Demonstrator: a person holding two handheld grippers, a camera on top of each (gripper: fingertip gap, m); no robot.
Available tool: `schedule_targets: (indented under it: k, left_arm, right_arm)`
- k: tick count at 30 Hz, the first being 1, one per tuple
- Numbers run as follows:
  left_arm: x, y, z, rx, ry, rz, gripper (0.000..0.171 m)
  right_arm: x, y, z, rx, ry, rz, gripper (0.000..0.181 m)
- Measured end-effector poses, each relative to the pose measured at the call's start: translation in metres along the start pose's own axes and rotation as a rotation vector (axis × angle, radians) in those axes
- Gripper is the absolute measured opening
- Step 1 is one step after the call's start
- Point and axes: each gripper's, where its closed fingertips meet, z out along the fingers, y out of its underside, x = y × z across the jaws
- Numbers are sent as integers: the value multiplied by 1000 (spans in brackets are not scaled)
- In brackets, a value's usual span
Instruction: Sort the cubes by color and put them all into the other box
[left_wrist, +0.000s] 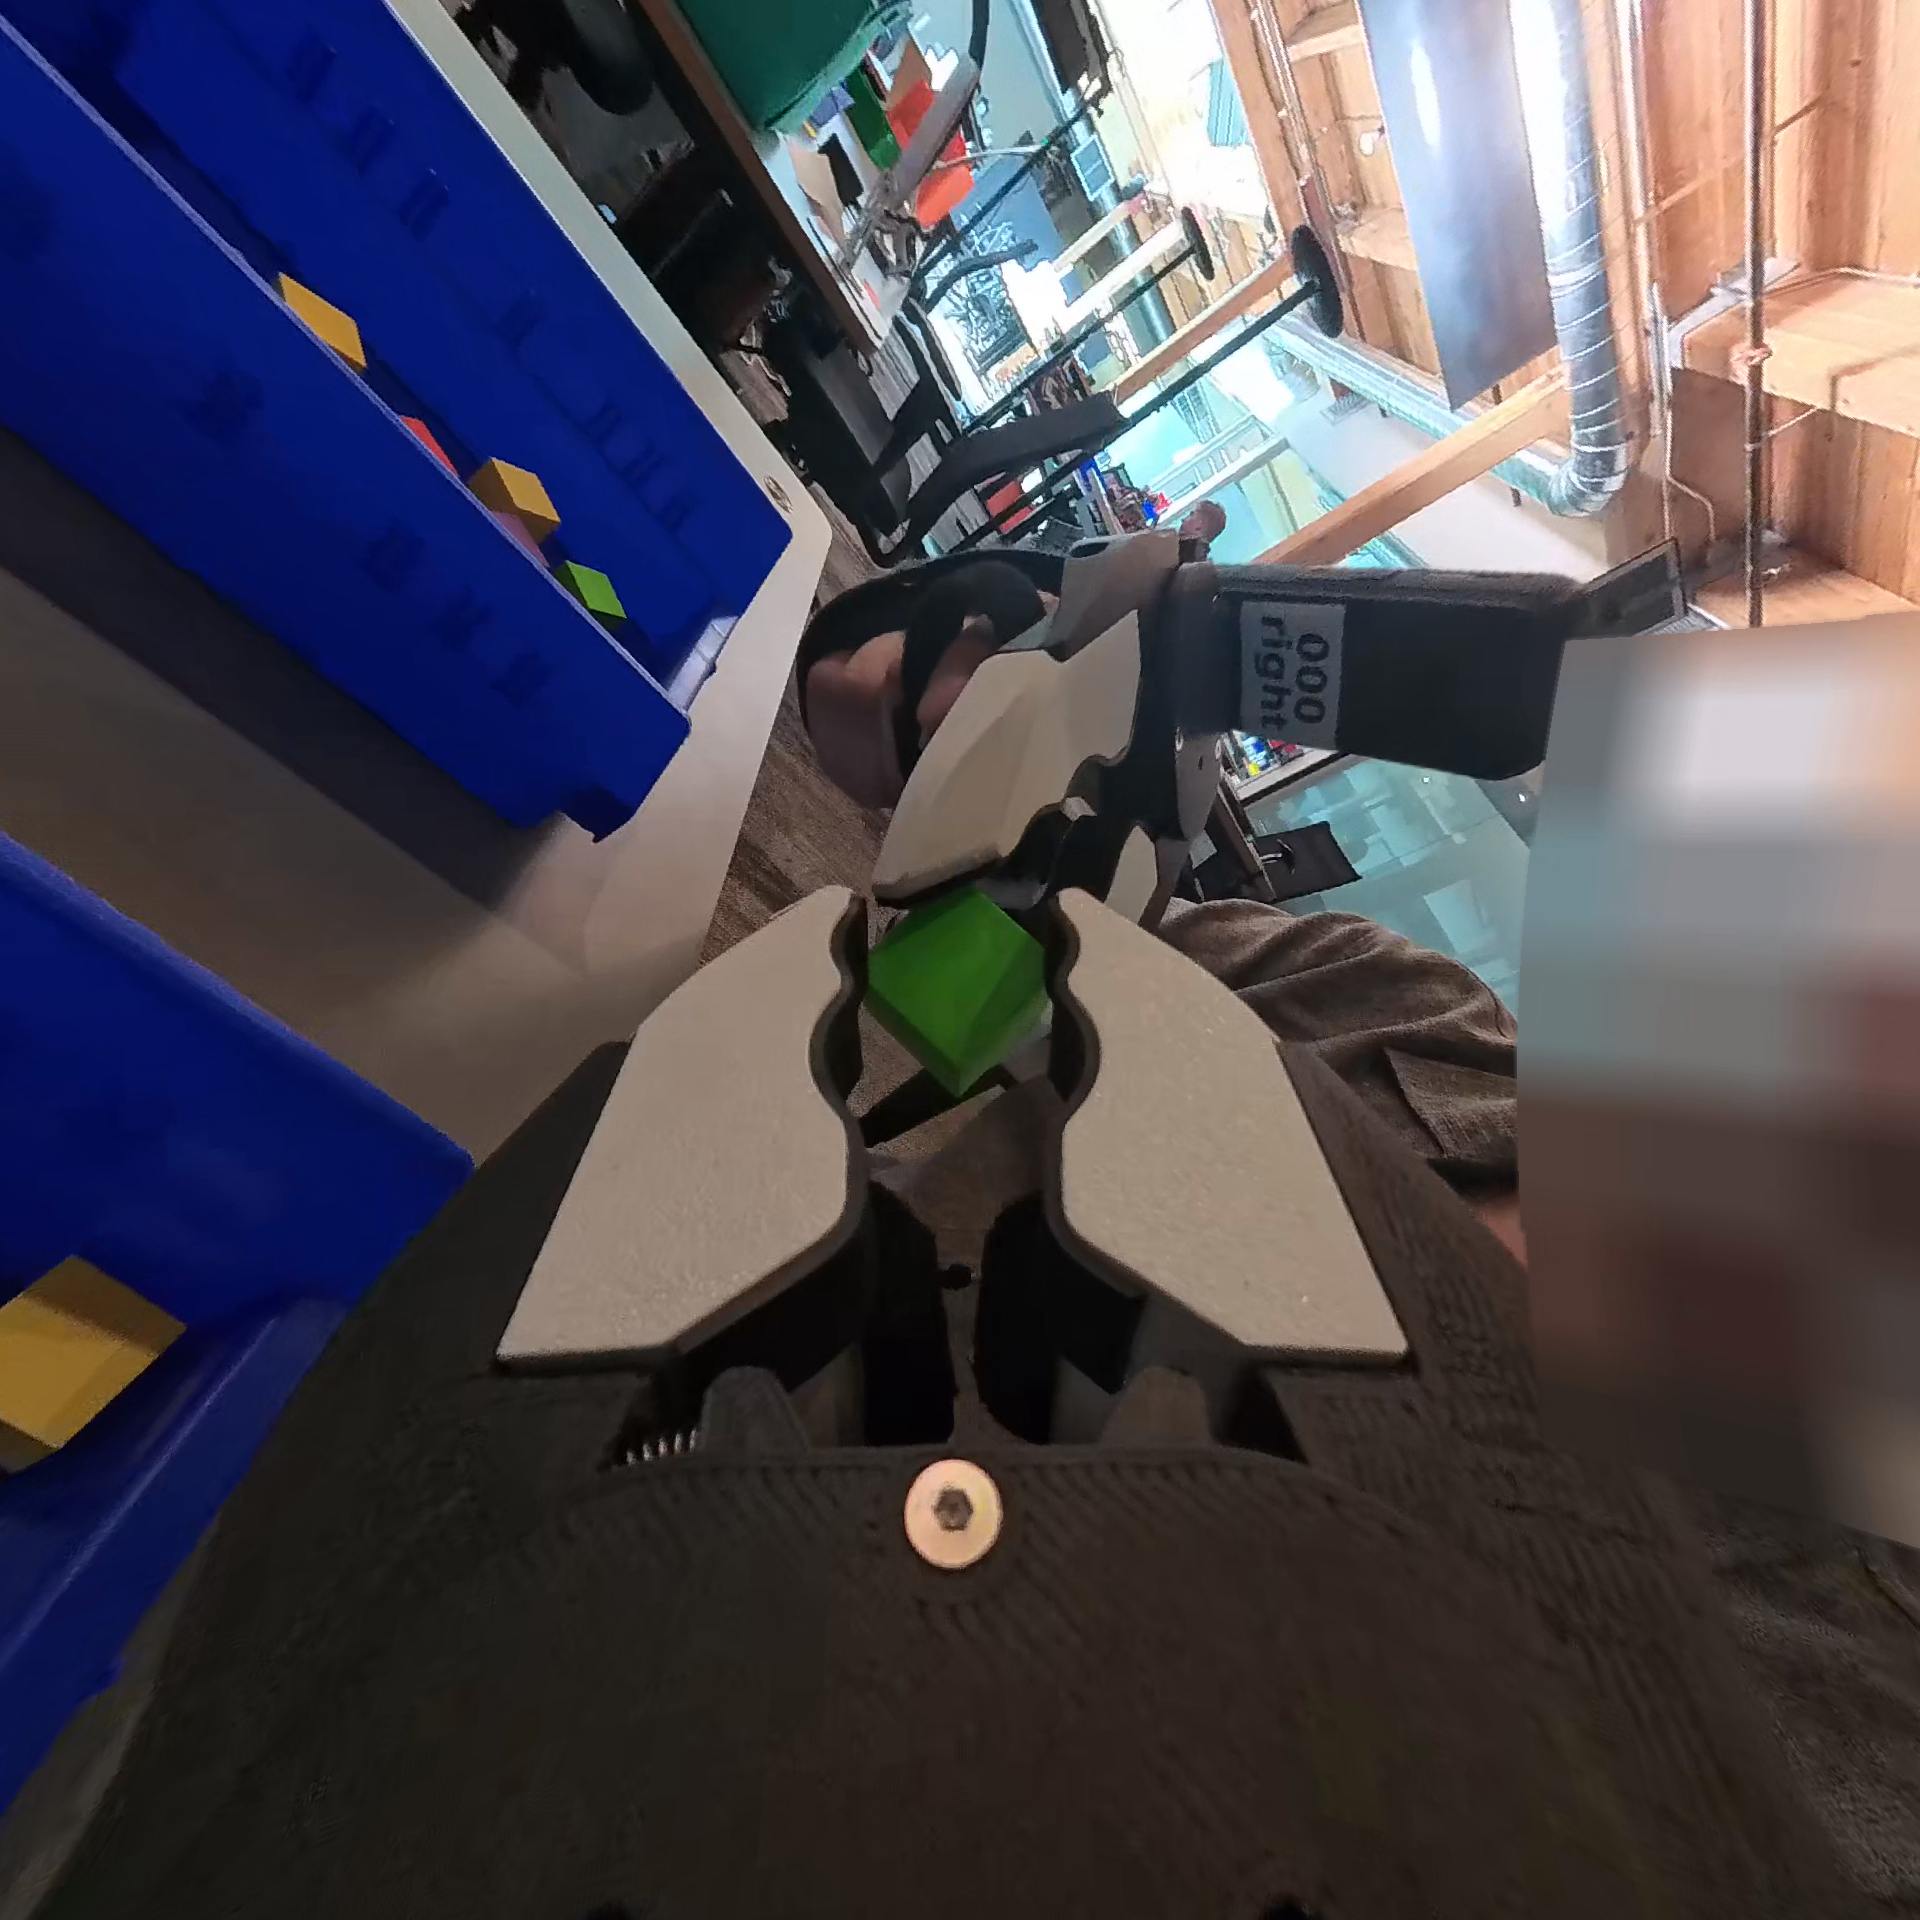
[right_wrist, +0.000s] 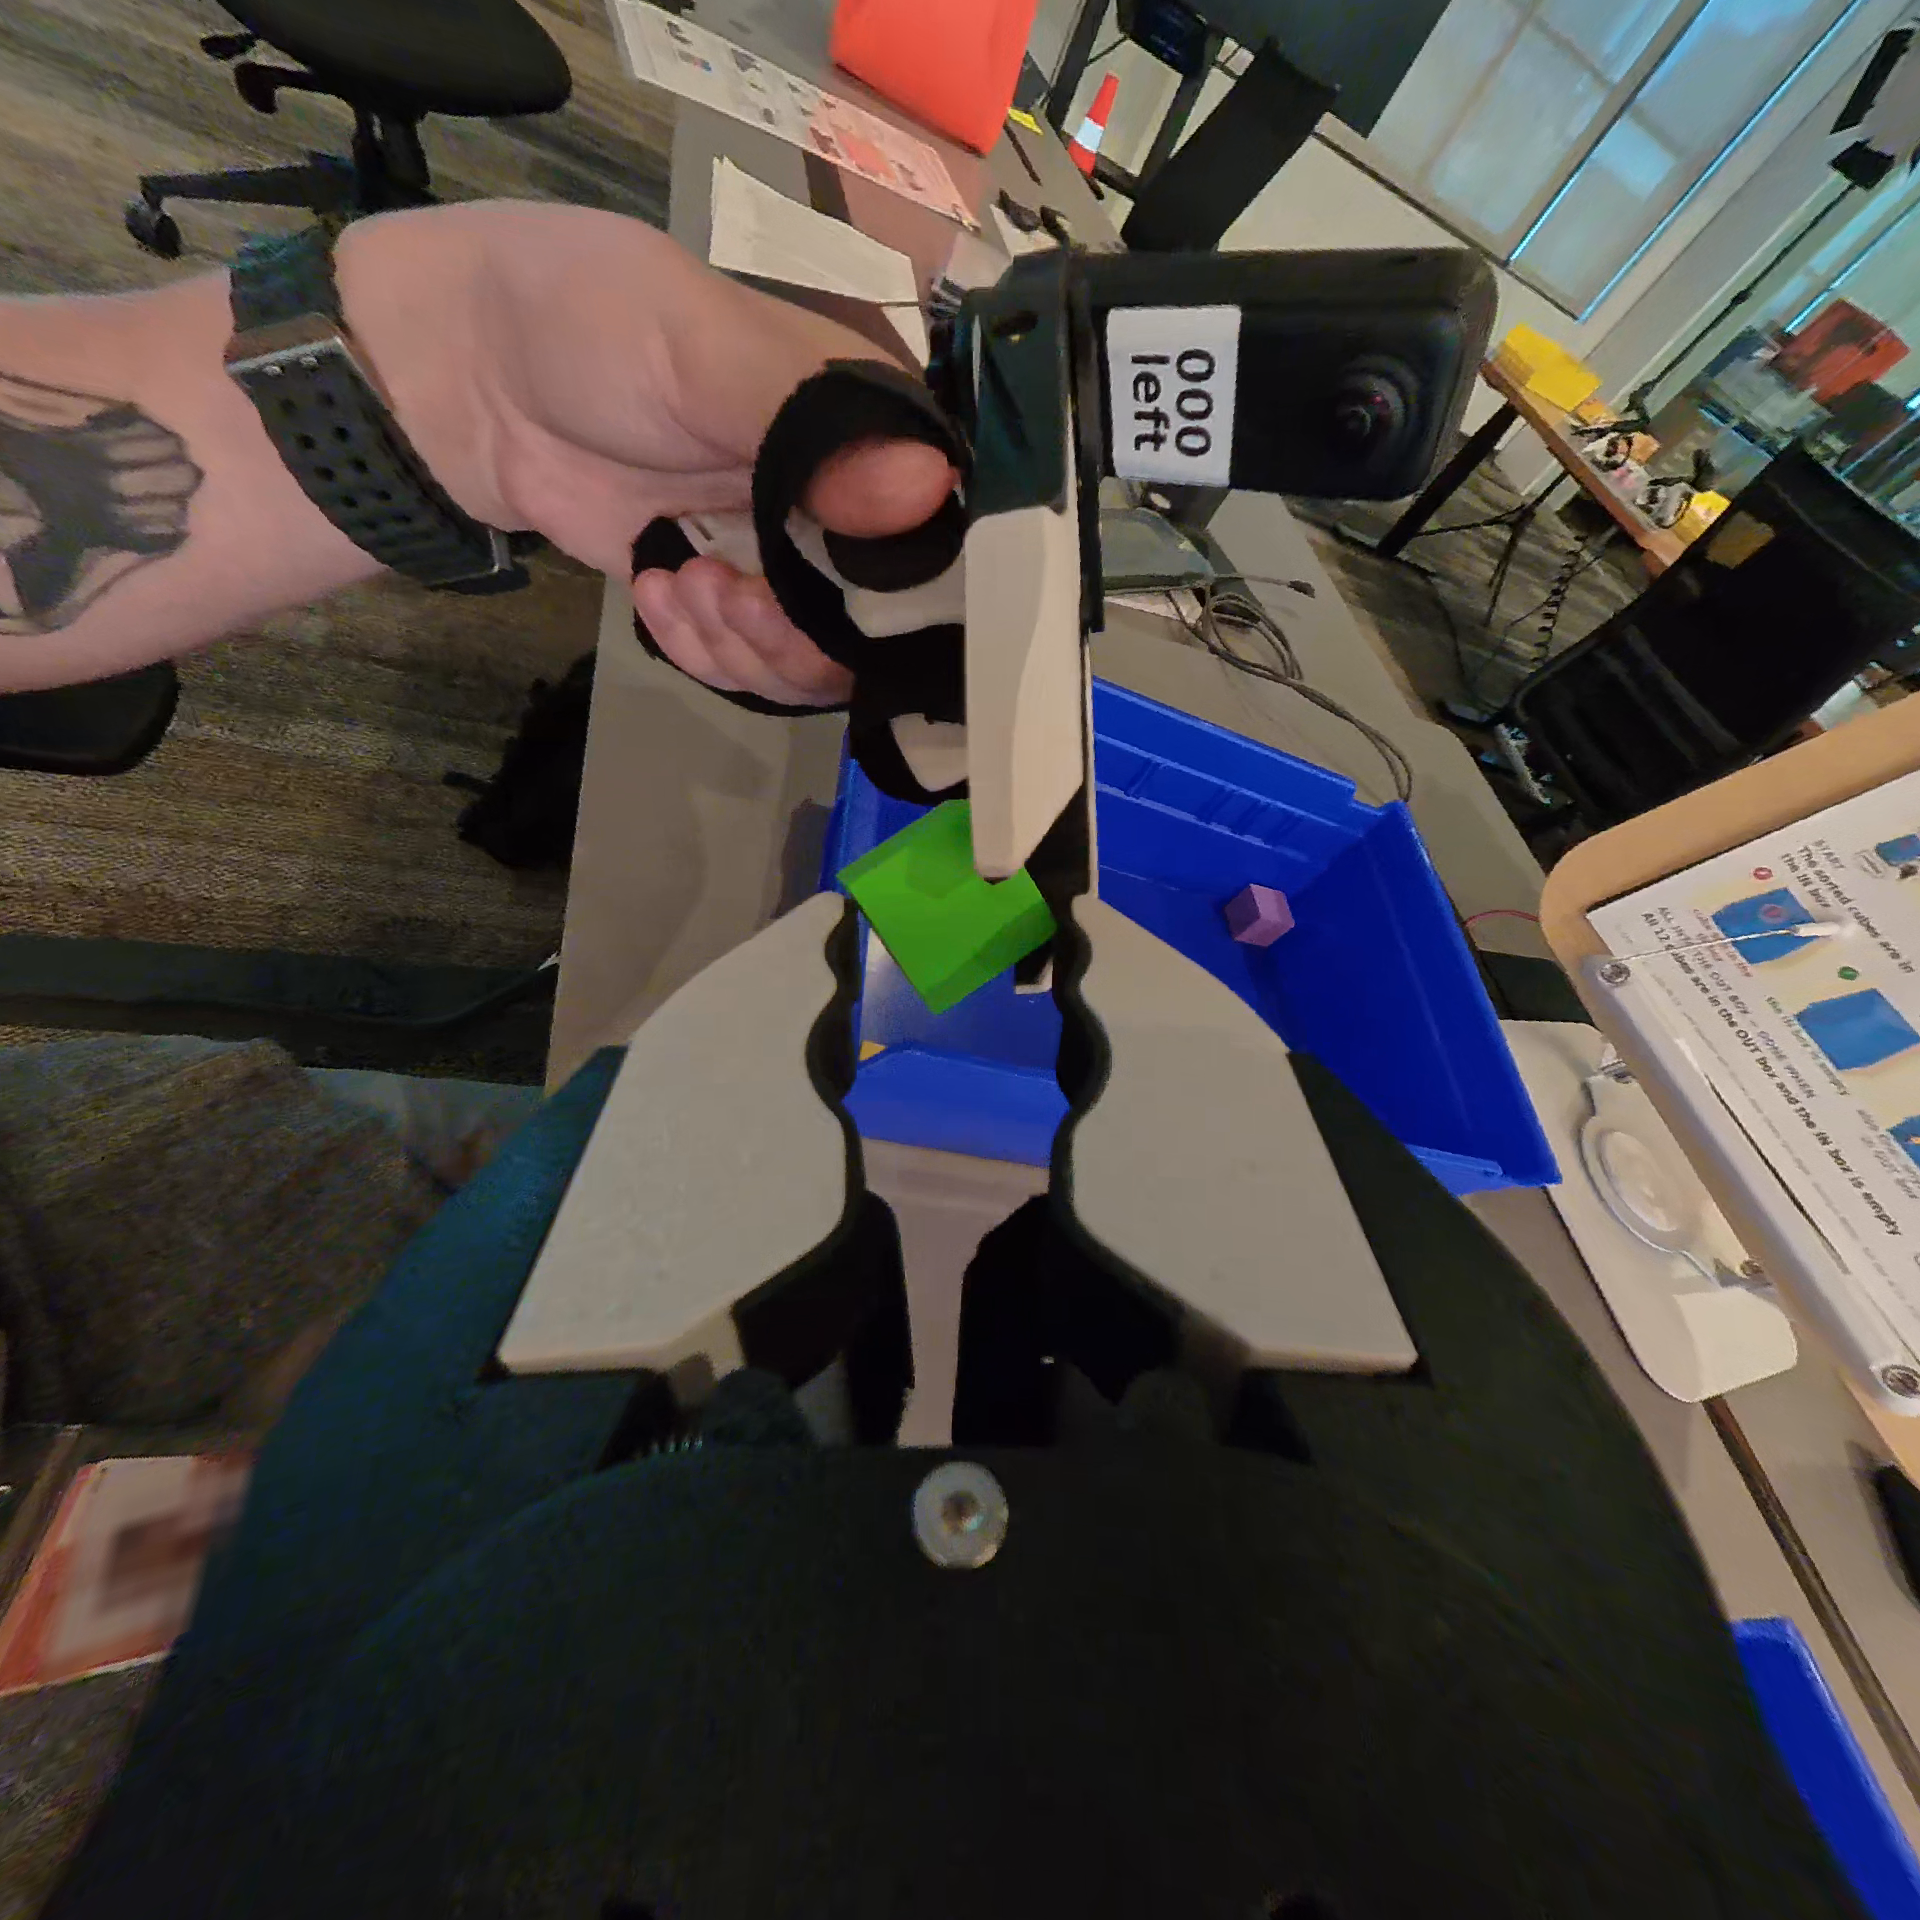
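Green cube (left_wrist: 956, 1003) sits mid-air over the blue bin (right_wrist: 1340, 935), pinched by left hand-held gripper (left_wrist: 961, 997) and right hand-held gripper (right_wrist: 951, 951) together. Looks light, rigid, smooth plastic; grip flat opposite faces, not corners.

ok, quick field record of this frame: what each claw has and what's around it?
left claw: gripping green cube
right claw: fingers either side of the same cube, contact unclear
handover spot: in the air above a blue bin
bin contents: purple cube
other bins: yellow, red, green cubes
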Motion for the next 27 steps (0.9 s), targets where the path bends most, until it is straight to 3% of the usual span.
schedule_targets:
  k: [8, 11, 15, 18, 23, 27]
  left_arm:
    - [-1, -13, -10, 96, 40, -12, 26]
    - [4, -19, -16, 136, 71, -6, 32]
    - [1, -23, -27, 165, -24, 50, 32]
    - [1, -25, -42, 191, -131, 106, 33]
    - [4, -29, -58, 209, -241, 168, 34]
    - [4, -28, -57, 196, -278, 189, 34]
  right_arm:
    - [3, -2, -5, 27, 41, -27, 33]
    - [4, 0, -9, 28, 34, -14, 33]
    - [24, 19, -33, -42, 93, -18, 33]
    - [74, 59, -78, -193, 220, 36, 33]
    - [173, 155, -160, -584, 475, 324, 33]
    - [201, 219, -173, -778, 522, 520, 33]
